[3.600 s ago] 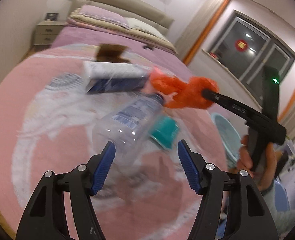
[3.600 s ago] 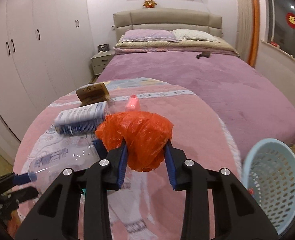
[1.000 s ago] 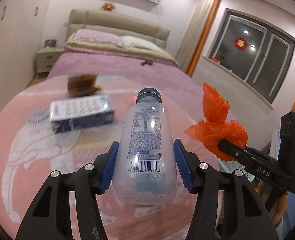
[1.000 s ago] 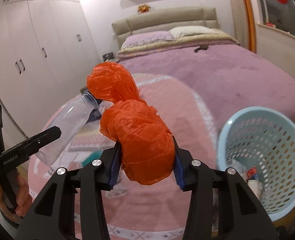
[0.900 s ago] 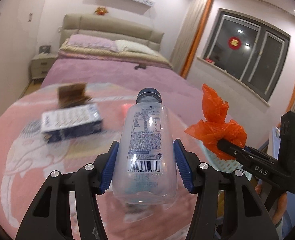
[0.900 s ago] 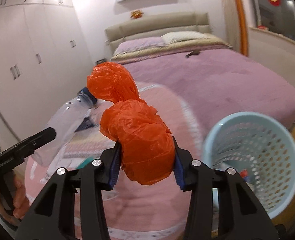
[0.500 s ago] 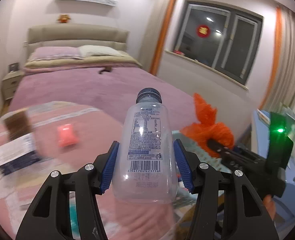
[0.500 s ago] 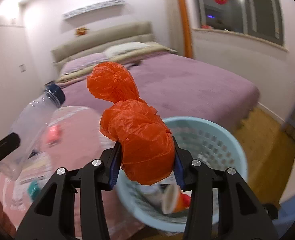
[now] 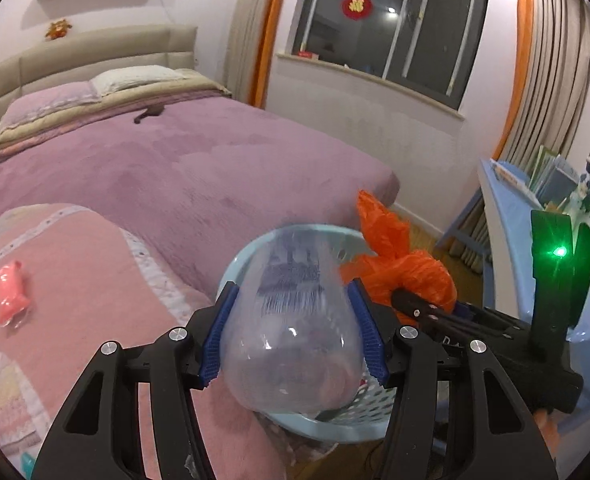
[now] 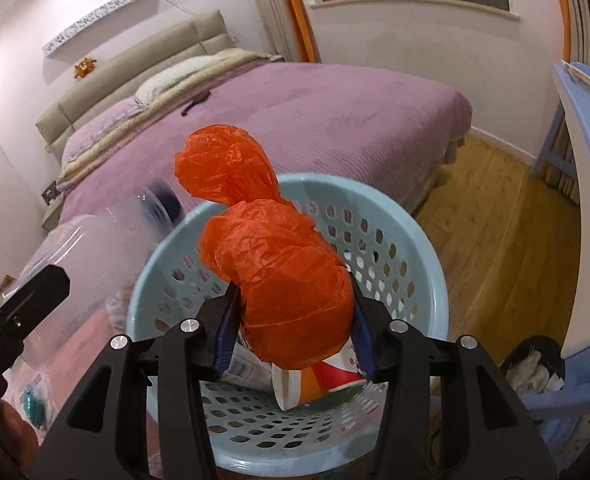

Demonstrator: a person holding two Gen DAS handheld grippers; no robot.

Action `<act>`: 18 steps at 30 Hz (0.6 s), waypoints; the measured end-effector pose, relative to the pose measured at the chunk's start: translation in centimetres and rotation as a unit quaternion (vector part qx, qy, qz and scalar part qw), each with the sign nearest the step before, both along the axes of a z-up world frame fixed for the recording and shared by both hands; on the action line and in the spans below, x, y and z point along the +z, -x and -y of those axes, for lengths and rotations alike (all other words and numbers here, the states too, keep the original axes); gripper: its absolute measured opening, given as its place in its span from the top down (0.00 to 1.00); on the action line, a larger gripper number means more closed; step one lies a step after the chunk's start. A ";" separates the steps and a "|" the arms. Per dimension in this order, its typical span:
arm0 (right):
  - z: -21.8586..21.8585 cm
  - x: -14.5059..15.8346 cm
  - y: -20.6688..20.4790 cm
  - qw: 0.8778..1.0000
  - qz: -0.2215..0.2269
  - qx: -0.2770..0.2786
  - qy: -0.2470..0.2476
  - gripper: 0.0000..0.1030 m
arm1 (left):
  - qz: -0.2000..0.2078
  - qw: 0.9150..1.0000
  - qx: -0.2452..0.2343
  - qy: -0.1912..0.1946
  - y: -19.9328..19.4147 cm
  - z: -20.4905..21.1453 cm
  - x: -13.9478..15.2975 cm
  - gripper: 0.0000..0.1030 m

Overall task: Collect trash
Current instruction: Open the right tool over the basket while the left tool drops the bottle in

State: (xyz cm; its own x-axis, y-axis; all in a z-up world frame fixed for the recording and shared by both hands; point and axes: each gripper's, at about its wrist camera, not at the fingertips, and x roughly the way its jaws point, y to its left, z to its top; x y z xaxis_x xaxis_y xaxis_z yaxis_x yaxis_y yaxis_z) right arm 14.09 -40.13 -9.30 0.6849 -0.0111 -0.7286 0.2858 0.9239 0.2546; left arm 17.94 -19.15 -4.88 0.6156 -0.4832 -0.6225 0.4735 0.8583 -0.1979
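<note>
Both grippers hang over the pale blue perforated basket (image 9: 231, 268) (image 10: 427, 264) beside the bed. The left gripper (image 9: 295, 332) has its jaws opening; the clear plastic bottle (image 9: 291, 344) between them is blurred and slipping forward and down towards the basket, free of the pads. From the right wrist the bottle (image 10: 107, 248) is a smear at the left, with one left finger (image 10: 35, 292) below it. The right gripper (image 10: 295, 328) (image 9: 399, 296) is also opening its jaws, and the crumpled orange plastic bag (image 10: 283, 280) (image 9: 407, 264) still sits unmoved between its pads.
The basket holds a red and white paper cup (image 10: 315, 380) and other scraps. A pink packet (image 9: 9, 292) lies on the pink blanket (image 9: 95, 280). The purple bed (image 9: 175, 160) is behind. A blue desk (image 10: 583, 160) and a black bin (image 10: 535, 364) stand right, over wooden floor.
Both hands swung right from the pink blanket to above the basket and tipped down. The left jaws widened and the bottle started sliding out. The right jaws widened slightly around the bag.
</note>
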 end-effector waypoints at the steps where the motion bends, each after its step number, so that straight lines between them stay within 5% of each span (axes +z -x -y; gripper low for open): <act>1: -0.1 -0.4 -0.3 1.000 -0.009 0.003 -0.001 0.46 | -0.003 1.000 0.002 -0.002 0.0 -0.1 -0.1 0.35; 7: 0.4 -1.3 -0.3 0.999 -0.022 0.003 -0.024 0.42 | -0.001 1.000 0.019 0.013 1.0 -3.0 0.1 0.30; 18: -4.0 3.0 1.1 0.998 0.026 0.048 -0.011 0.42 | 0.018 0.996 0.059 0.059 3.8 -8.8 2.8 0.30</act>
